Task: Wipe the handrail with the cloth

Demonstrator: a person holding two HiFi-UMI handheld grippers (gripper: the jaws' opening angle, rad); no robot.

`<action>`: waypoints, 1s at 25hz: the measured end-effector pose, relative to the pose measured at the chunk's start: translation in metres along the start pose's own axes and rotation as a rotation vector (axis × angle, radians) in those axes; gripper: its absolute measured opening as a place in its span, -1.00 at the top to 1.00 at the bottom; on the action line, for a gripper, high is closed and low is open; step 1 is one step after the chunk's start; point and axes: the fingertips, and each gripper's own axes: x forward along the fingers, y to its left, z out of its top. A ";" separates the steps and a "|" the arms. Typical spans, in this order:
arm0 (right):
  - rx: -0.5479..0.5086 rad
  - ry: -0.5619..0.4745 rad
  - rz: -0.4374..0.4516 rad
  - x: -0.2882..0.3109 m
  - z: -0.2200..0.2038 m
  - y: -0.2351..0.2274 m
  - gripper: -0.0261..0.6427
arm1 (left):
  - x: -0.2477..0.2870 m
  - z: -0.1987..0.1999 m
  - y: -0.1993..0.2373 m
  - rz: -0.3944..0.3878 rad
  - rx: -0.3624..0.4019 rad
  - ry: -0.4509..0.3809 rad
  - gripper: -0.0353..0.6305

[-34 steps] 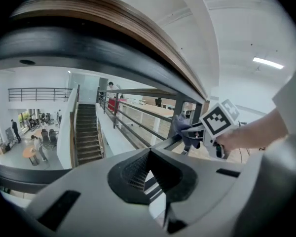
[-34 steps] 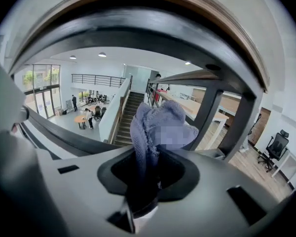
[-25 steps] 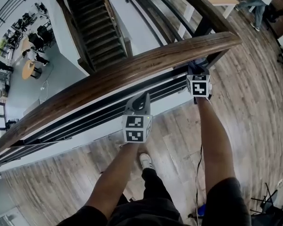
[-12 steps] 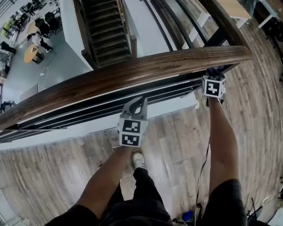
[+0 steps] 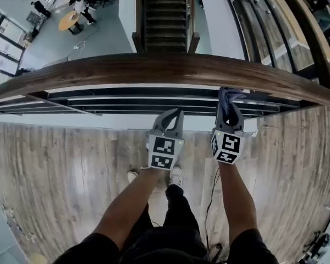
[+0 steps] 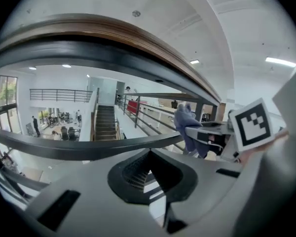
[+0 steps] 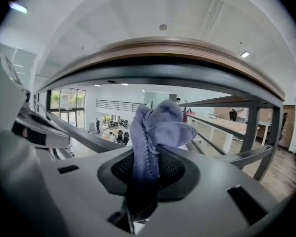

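Note:
The brown wooden handrail (image 5: 126, 70) runs level across the head view; it arches overhead in the left gripper view (image 6: 113, 33) and the right gripper view (image 7: 163, 48). Both grippers hang just below its near side, next to each other. My right gripper (image 5: 229, 109) is shut on a blue-grey cloth (image 5: 229, 96), which sticks up from the jaws (image 7: 153, 130) just under the rail; whether it touches the rail I cannot tell. My left gripper (image 5: 175, 113) is shut with nothing in it (image 6: 149, 154). From the left gripper view I see the cloth (image 6: 186, 125) held to the right.
Black metal bars (image 5: 154, 100) run under the handrail. Beyond the rail a staircase (image 5: 165, 10) drops to a lower floor with people at tables (image 5: 71, 12). Wooden plank flooring (image 5: 55, 169) lies under my legs and a shoe (image 5: 176, 175).
The head view has swung so the rail now runs level. My right gripper with the cloth has come left from the rail's right end to beside the left gripper.

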 end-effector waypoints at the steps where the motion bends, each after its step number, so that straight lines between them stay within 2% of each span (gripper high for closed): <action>1: -0.004 -0.007 0.046 0.004 0.000 0.044 0.65 | -0.013 -0.010 0.028 0.031 -0.006 -0.002 0.89; 4: -0.017 -0.010 0.153 0.008 -0.003 0.148 0.65 | -0.055 -0.034 0.097 0.120 -0.054 -0.006 0.89; 10: -0.003 0.017 0.289 0.019 -0.028 0.313 0.65 | -0.146 -0.101 0.228 0.289 -0.132 0.017 0.89; 14: -0.038 0.037 0.397 0.039 -0.041 0.423 0.65 | -0.198 -0.134 0.317 0.373 -0.127 0.016 0.89; 19: -0.016 0.119 0.509 0.073 -0.054 0.547 0.65 | -0.253 -0.170 0.409 0.430 -0.144 0.034 0.89; 25: -0.033 0.166 0.573 0.107 -0.050 0.661 0.65 | -0.315 -0.188 0.504 0.491 -0.063 0.034 0.89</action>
